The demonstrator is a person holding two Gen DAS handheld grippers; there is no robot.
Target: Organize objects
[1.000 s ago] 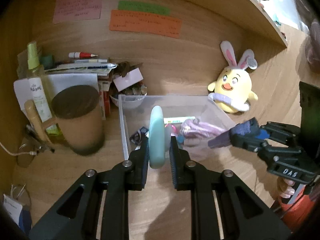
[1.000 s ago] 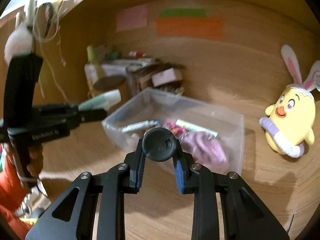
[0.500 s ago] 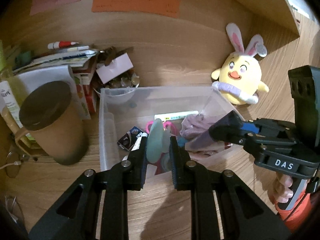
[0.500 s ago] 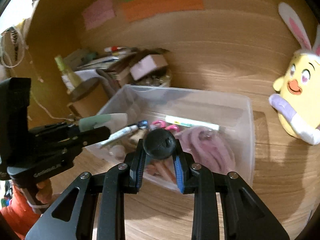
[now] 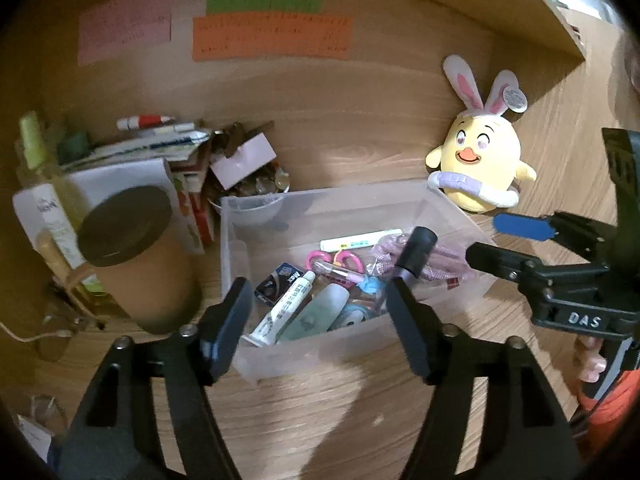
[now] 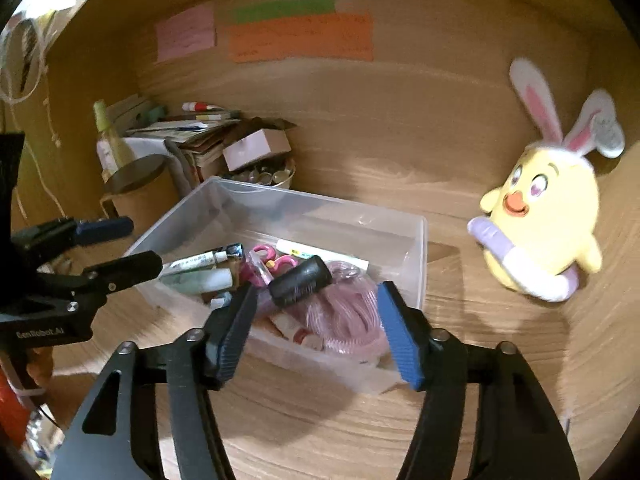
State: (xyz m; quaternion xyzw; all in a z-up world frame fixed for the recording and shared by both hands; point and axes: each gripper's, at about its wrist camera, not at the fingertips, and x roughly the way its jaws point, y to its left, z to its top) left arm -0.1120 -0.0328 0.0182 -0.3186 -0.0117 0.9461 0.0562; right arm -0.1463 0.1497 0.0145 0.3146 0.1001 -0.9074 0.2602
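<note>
A clear plastic bin (image 5: 320, 197) (image 6: 320, 201) stands on the wooden desk, with several small items inside. My left gripper (image 5: 320, 320) (image 6: 124, 246) hangs over its near left corner, jaws opening, nothing between the pads. Below it in the bin lies a pale green tube (image 5: 322, 312) (image 6: 200, 280), next to a white tube (image 5: 286, 308). My right gripper (image 6: 316, 320) (image 5: 500, 244) is over the bin's near right side, jaws opening. A black cylinder (image 6: 300, 282) (image 5: 416, 250) sits loose between them, tilted over a pink coiled cable (image 6: 344, 312).
A yellow plush chick with bunny ears (image 5: 476, 160) (image 6: 548, 208) sits right of the bin. A brown lidded mug (image 5: 128, 248), a bottle (image 5: 36, 160), stacked papers (image 5: 152, 148) and a bowl (image 6: 264, 178) crowd the left and back. Coloured notes (image 5: 272, 38) hang on the back wall.
Both grippers came forward over the bin and opened. The pale green tube left the left jaws and lies in the bin. The black cylinder is free of the right pads.
</note>
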